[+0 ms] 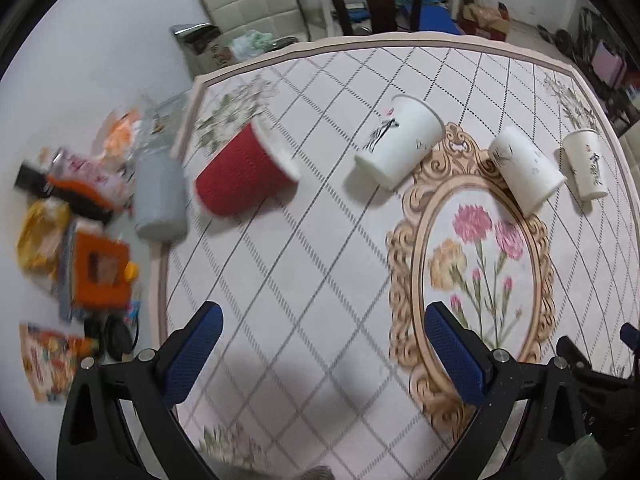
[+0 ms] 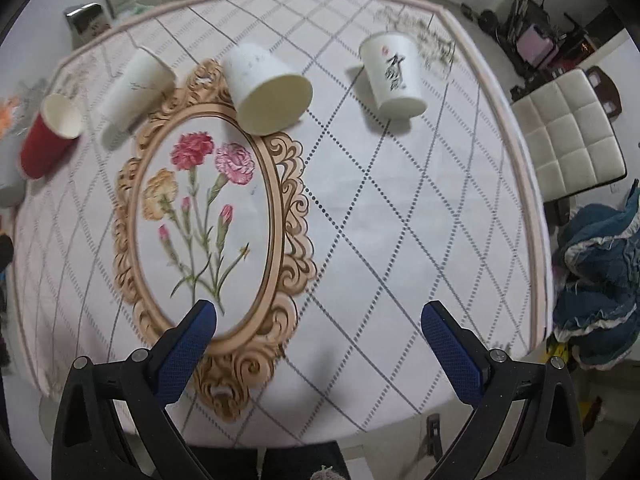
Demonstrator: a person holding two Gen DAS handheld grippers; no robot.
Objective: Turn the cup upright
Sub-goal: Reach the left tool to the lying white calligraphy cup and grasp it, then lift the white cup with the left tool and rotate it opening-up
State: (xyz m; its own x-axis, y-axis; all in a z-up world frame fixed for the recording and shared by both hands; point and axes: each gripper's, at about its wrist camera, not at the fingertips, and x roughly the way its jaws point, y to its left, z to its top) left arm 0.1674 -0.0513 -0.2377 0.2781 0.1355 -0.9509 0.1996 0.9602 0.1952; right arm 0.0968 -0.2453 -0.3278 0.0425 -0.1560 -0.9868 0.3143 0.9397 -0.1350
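Note:
Several paper cups lie or stand on the floral tablecloth (image 1: 320, 240). A red ribbed cup (image 1: 244, 176) lies on its side at the left; it also shows in the right wrist view (image 2: 46, 140). A white cup (image 1: 400, 144) lies on its side near the middle, also in the right wrist view (image 2: 136, 88). Another white cup (image 1: 526, 168) lies on its side with its mouth toward the right wrist camera (image 2: 268, 88). A printed white cup (image 1: 586, 164) stands at the far right, also in the right wrist view (image 2: 394, 74). My left gripper (image 1: 322, 352) and right gripper (image 2: 318, 348) are open, empty, well short of the cups.
A grey cylinder (image 1: 160, 200) and cluttered packets (image 1: 92, 256) lie on the floor left of the table. Cream padded chairs stand behind (image 1: 256, 4) and to the right (image 2: 568, 136). A blue cloth pile (image 2: 600, 280) lies at the right. The table edge (image 2: 536, 216) curves close by.

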